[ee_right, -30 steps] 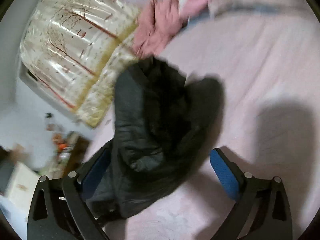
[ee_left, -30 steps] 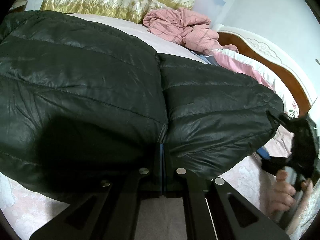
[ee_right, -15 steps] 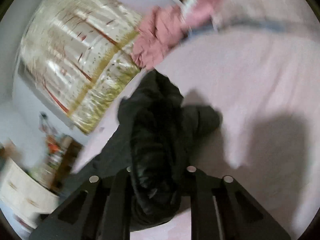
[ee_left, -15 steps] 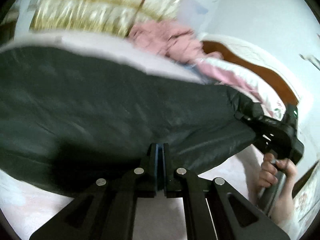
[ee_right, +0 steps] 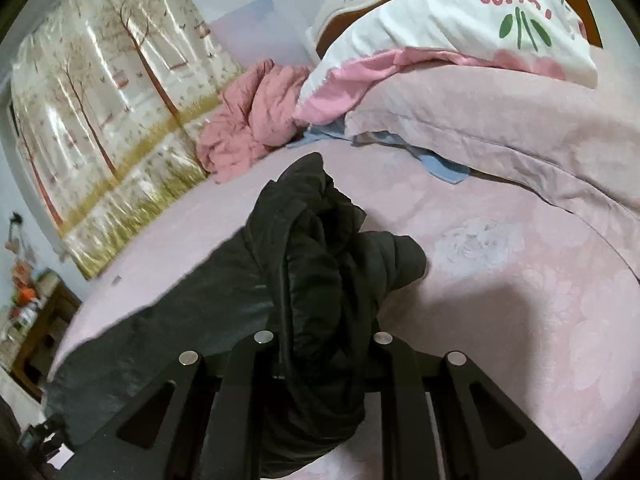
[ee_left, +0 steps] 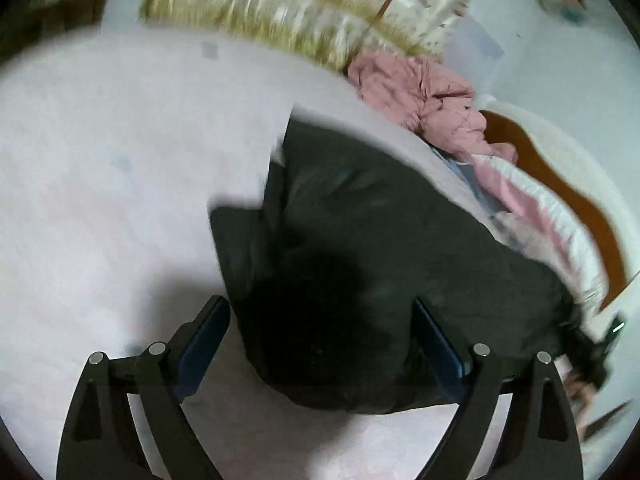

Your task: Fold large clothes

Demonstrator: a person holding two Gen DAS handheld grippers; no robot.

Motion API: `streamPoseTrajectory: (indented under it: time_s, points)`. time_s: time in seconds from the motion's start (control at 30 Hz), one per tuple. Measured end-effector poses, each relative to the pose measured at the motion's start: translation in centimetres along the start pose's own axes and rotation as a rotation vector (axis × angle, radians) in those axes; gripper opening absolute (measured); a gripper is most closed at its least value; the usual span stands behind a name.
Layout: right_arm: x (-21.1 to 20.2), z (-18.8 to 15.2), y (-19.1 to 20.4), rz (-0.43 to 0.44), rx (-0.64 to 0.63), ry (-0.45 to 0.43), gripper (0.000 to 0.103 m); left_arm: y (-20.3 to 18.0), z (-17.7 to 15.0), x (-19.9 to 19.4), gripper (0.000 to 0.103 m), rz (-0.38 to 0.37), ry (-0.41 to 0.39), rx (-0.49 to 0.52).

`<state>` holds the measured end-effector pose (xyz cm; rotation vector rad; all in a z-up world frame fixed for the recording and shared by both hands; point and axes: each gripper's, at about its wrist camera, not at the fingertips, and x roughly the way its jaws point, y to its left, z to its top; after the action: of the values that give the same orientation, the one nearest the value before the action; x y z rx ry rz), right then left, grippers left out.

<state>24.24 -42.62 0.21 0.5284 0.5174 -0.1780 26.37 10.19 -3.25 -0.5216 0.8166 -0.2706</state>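
Folding is at a changeover: the left gripper (ee_left: 320,344) has just been opening, and its 2 blue-padded fingers (ee_left: 202,344) now stand wide apart with the near end of the black puffer jacket (ee_left: 380,248) lying loose between them, neither pad visibly pressing on it. Over on the other side, the right gripper (ee_right: 322,340) has just been closing and is clamped on a bunched, ropy handful of the same black puffer jacket (ee_right: 316,264), the fabric pinched between its fingers and spilling forward beyond the tips. From the left tongs, the jacket runs ahead and off to the right across the pink bedsheet (ee_left: 100,184), toward where a hand shows dimly at the far right edge. Beyond the jacket, past both pairs of tongs, a crumpled pink quilted garment (ee_right: 248,120) sits against the tree-printed wall covering (ee_right: 100,92), and ahead-right of the right tongs are the folded duvet (ee_right: 500,120) and a white pillow (ee_right: 460,12). I would judge that 1 fold has been laid down and the bundle is being gathered or dragged by the right side. Next, the left tongs probably need a fresh hold on an edge or corner, so the 2 can lift together; the slick, puffy fabric may slip or spring open if pinched too shallowly.
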Motion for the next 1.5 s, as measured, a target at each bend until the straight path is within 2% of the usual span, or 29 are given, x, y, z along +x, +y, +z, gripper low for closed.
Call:
streamPoseTrajectory:
  time_s: [0.03,0.07,0.1,0.13,0.17,0.27,0.37,0.43,0.5,0.57,0.77,0.83,0.97,1.07,1.17,1.3,1.4,1.43,1.5]
  points:
    - [0.1,0.1,-0.2,0.010,0.012,0.003,0.015,0.8,-0.1,0.6,0.091,-0.048,0.018,-0.041]
    - [0.1,0.3,-0.5,0.024,0.027,0.004,0.015,1.4,-0.3,0.8,0.077,-0.102,0.004,-0.069]
    - [0.1,0.4,-0.7,0.037,0.039,0.004,0.015,1.5,-0.5,0.6,0.066,-0.132,-0.007,-0.055]
    - [0.2,0.6,-0.7,0.044,0.045,0.003,0.015,1.1,-0.5,0.4,0.048,-0.149,-0.007,-0.025]
    - [0.2,0.8,-0.6,0.043,0.042,0.002,0.015,0.3,-0.6,-0.1,0.034,-0.144,-0.010,0.019]
    - [-0.3,2.3,0.6,0.050,0.004,-0.023,0.015,-2.3,-1.5,-1.9,0.021,-0.131,-0.003,0.100]
    - [-1.5,4.4,2.0,0.078,-0.048,-0.067,0.015,-6.0,-2.8,-3.8,0.021,-0.150,0.005,0.202]
    - [-2.3,5.6,3.2,0.081,-0.080,-0.095,0.015,-8.0,-3.3,-3.5,0.021,-0.122,0.019,0.255]
    - [-3.2,6.2,4.8,0.095,-0.091,-0.110,0.016,-9.0,-3.0,-2.3,0.021,-0.094,0.013,0.262]
    - [-4.4,6.1,6.9,0.126,-0.105,-0.123,0.016,-8.6,-2.5,-1.4,0.020,-0.067,0.004,0.248]
    - [-9.0,3.0,14.8,0.160,-0.230,-0.176,0.016,-6.5,-1.5,0.7,0.020,-0.099,0.002,0.194]
    - [-10.1,1.5,17.1,0.203,-0.245,-0.176,0.016,-6.2,-1.5,1.0,0.020,-0.106,-0.006,0.193]
    - [-10.4,-2.1,21.5,0.286,-0.304,-0.136,0.016,-5.7,-1.6,1.4,0.020,-0.127,-0.010,0.185]
    - [-8.3,-5.4,24.1,0.360,-0.346,-0.049,0.016,-5.8,-1.8,1.1,0.020,-0.144,0.020,0.174]
    - [-5.9,-8.3,25.0,0.465,-0.322,0.057,0.016,-6.0,-2.8,0.2,0.020,-0.182,0.052,0.162]
    - [-3.9,-10.8,25.0,0.568,-0.307,0.167,0.016,-6.4,-3.5,-1.3,0.022,-0.138,0.019,0.206]
    - [-2.9,-12.6,24.4,0.618,-0.299,0.237,0.016,-4.3,-2.2,-0.4,0.037,-0.149,0.052,0.125]
    - [-2.7,-13.1,24.0,0.625,-0.299,0.248,0.016,-3.7,-1.8,-0.3,0.047,-0.151,0.057,0.101]
    - [-2.6,-14.0,23.7,0.627,-0.309,0.260,0.016,-2.8,-1.4,-0.8,0.056,-0.132,0.039,0.086]
